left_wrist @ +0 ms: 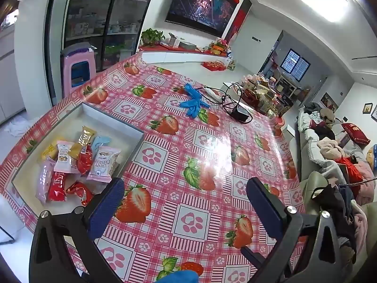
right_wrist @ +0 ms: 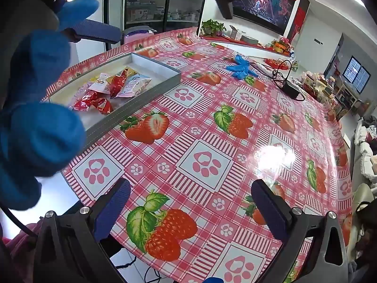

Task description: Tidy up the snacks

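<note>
Both tools empty w/ fingers spread: left tool (left_wrist: 185, 189) and right tool (right_wrist: 190, 192) hover over the counter (right_wrist: 235, 141). Snacks (left_wrist: 77, 162) all sit piled in the grey tray (left_wrist: 139, 141) at the counter's left; none loose outside, so the gathering step looks about done. Next prob. tidying packets inside, needing a leftward reach. Blue gloves (left_wrist: 193, 103), cable and black box (left_wrist: 240, 113) lie far off, not in the way.
</note>
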A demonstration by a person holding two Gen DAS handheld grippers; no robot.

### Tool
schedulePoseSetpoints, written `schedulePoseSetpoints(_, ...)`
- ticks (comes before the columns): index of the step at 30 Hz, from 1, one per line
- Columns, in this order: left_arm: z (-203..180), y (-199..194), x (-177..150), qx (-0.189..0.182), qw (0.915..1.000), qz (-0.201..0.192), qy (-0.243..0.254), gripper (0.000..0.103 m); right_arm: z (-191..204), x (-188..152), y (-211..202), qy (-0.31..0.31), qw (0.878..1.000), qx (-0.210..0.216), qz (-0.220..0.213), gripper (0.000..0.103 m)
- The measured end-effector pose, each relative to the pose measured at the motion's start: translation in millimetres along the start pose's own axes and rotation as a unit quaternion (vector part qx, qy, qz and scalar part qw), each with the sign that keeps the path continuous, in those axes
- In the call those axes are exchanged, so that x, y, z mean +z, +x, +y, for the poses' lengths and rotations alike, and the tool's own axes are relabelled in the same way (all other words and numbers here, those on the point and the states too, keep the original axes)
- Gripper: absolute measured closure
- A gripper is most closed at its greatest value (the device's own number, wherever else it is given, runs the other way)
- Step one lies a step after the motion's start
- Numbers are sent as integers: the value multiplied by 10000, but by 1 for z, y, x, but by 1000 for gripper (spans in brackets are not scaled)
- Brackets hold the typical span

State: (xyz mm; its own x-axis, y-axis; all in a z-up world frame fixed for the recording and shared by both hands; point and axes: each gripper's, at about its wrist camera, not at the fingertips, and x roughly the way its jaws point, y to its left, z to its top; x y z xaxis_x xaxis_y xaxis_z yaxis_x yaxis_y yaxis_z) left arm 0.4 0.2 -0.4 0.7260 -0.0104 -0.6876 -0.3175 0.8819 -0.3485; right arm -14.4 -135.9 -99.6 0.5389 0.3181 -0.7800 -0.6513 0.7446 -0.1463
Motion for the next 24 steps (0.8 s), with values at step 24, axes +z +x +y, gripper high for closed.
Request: schedulePoseSetpoints(24, -8, 3, -3, 65, 9998, 9, 184, 0, -1, 0, 0, 2, 10000, 6, -4, 0)
